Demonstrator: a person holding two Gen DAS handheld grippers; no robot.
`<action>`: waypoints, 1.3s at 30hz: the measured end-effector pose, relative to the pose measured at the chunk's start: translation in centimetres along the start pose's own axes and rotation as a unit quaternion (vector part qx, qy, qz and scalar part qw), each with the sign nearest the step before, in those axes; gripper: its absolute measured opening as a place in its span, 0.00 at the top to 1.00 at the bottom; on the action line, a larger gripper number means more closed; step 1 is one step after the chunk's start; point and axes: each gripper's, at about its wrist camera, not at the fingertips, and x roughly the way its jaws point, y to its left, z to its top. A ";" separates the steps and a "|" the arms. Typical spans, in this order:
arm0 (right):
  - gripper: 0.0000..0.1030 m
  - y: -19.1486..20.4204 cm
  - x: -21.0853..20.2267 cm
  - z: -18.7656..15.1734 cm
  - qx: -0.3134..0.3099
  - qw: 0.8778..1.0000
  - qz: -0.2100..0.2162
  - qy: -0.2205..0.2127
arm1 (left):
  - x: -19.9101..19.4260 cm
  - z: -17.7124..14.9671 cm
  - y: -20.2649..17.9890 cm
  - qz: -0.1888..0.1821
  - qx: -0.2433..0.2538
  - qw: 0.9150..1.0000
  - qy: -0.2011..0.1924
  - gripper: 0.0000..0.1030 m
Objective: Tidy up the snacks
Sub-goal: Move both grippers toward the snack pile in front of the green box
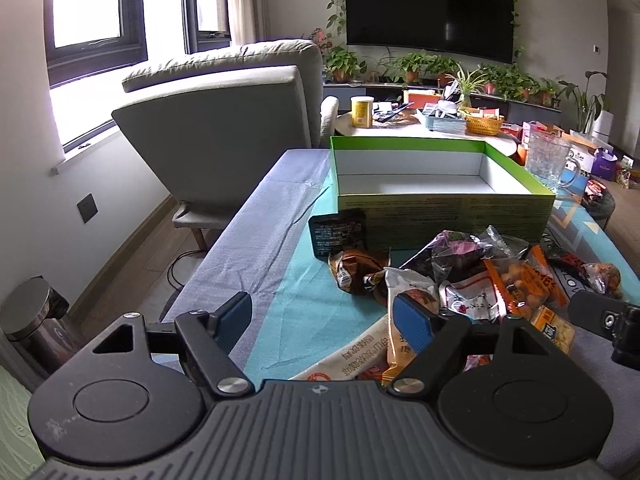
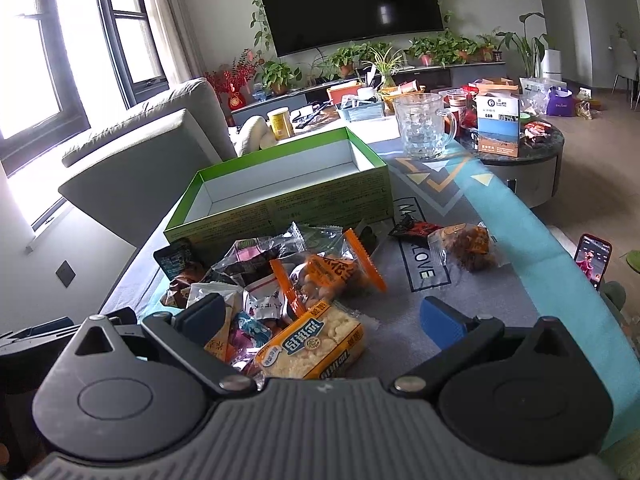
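Snack pile on the table, both grippers released above its near edge

Far left, a grey armchair (image 1: 224, 120). Left gripper (image 1: 322, 322) spread wide, nothing between the pads, hovering over the pile's left near side. The green box (image 1: 440, 196) sits open and bare inside, just beyond the snack pile (image 2: 288, 280). Right gripper (image 2: 322, 322) likewise spread, a yellow rice cracker pack (image 2: 316, 344) lying on the cloth below its gap. Right of the pile, a brown snack bag (image 2: 468, 246) lies apart; a glass mug (image 2: 422, 126) stands far right, beyond the box
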 end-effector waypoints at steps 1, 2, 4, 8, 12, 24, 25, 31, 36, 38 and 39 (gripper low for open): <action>0.47 0.0 0.0 0.0 0.000 1.000 0.000 0.000 | -0.1 0.0 0.0 -0.003 0.000 1.000 -0.001 0.26; 0.47 0.0 0.0 0.0 0.001 1.000 0.000 0.000 | -0.2 0.0 -0.1 -0.004 0.001 1.000 -0.002 0.26; 0.47 -0.1 -0.1 0.0 0.002 1.000 -0.001 -0.001 | -0.2 0.0 -0.1 -0.006 0.002 1.000 -0.002 0.26; 0.47 -0.3 -0.2 0.0 0.005 1.000 -0.002 -0.003 | -0.3 -0.1 -0.1 -0.009 0.002 1.000 -0.001 0.26; 0.47 -0.4 -0.3 -0.1 0.008 1.000 0.001 -0.004 | -0.3 -0.2 0.0 -0.009 0.001 1.000 0.001 0.26; 0.47 -0.4 -0.2 -0.2 0.009 1.000 0.004 -0.001 | -0.3 -0.4 -0.4 -0.016 0.012 1.000 0.002 0.26; 0.47 -0.4 -0.2 -0.2 0.009 1.000 0.005 -0.001 | -0.3 -0.4 -0.5 -0.017 0.013 1.000 0.002 0.26; 0.47 -0.4 -0.1 -0.3 0.010 1.000 0.005 0.001 | -0.3 -0.4 -0.5 -0.015 0.015 1.000 0.003 0.26; 0.47 -0.4 -0.1 -0.4 0.011 1.000 0.004 0.003 | -0.2 -0.5 -0.7 -0.014 0.017 1.000 0.004 0.26; 0.47 -0.5 -0.1 -0.5 0.011 1.000 0.004 0.004 | -0.2 -0.5 -0.7 -0.016 0.018 1.000 0.004 0.26; 0.47 -0.5 -0.1 -0.5 0.011 1.000 0.004 0.004 | -0.2 -0.5 -0.7 -0.018 0.018 1.000 0.005 0.26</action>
